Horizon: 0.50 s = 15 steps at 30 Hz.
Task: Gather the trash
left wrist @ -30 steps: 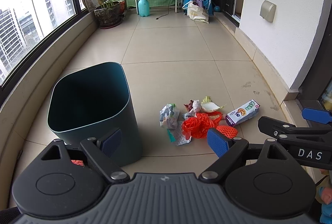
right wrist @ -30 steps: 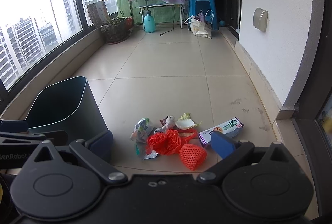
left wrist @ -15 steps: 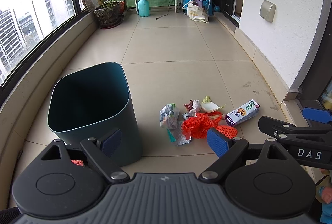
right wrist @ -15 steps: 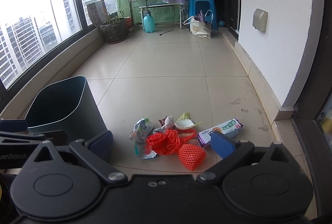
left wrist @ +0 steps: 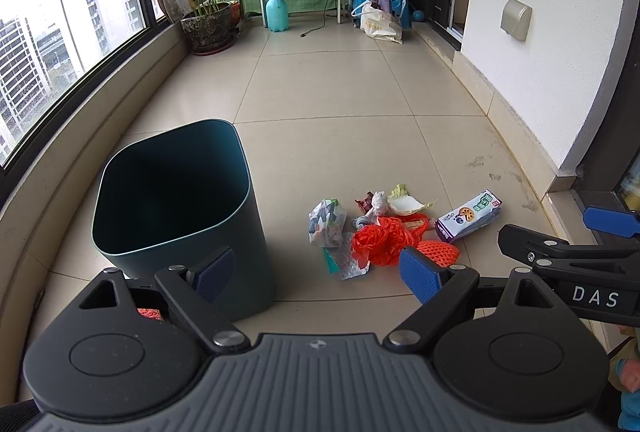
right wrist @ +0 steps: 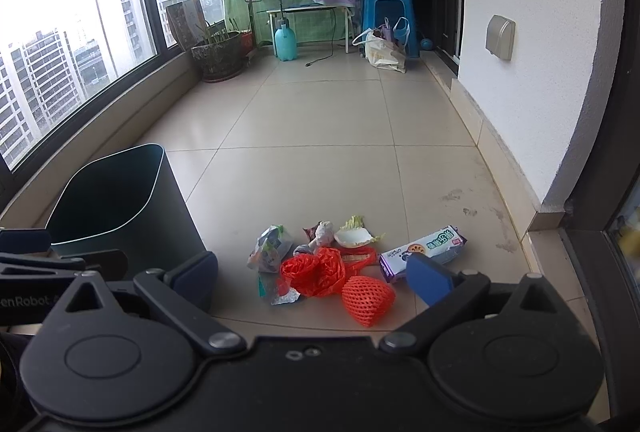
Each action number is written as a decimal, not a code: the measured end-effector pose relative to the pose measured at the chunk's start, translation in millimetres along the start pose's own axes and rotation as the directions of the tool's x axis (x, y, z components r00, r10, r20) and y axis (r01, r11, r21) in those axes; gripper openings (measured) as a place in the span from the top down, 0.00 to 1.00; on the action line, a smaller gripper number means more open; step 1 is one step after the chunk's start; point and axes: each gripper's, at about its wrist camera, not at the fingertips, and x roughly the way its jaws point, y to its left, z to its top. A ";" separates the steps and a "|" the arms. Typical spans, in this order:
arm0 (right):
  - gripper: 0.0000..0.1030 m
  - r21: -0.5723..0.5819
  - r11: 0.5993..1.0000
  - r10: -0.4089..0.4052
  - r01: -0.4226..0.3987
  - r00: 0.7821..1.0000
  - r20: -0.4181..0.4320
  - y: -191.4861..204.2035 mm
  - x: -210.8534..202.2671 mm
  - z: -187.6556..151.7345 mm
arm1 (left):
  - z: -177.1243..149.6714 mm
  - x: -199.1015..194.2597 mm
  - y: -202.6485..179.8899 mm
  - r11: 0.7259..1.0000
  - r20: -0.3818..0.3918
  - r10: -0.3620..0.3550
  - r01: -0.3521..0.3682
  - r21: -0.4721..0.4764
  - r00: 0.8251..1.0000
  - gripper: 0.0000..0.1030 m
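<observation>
A: Picking first means dropping the right gripper [right wrist: 314, 274], wide and empty, onto the orange foam net [right wrist: 366, 298], nearest piece of the pile on the floor [right wrist: 320, 136].

B: Pinch its middle; it squashes. The left gripper [left wrist: 316, 272]?

A: Wide too, holding nothing, just beside the bin [left wrist: 176, 200], which stands left of the pile.

B: Count?

A: One bin, one net, one red bag [right wrist: 314, 274], one biscuit box [right wrist: 424, 250], one cabbage leaf [right wrist: 356, 234], several small wrappers.
</observation>
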 end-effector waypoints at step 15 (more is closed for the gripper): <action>0.02 0.000 1.000 -0.003 0.003 1.000 -0.005 -3.3 1.7 -2.5 | -5.6 4.3 6.0 1.000 0.000 -0.003 0.003 0.001 1.000 0.12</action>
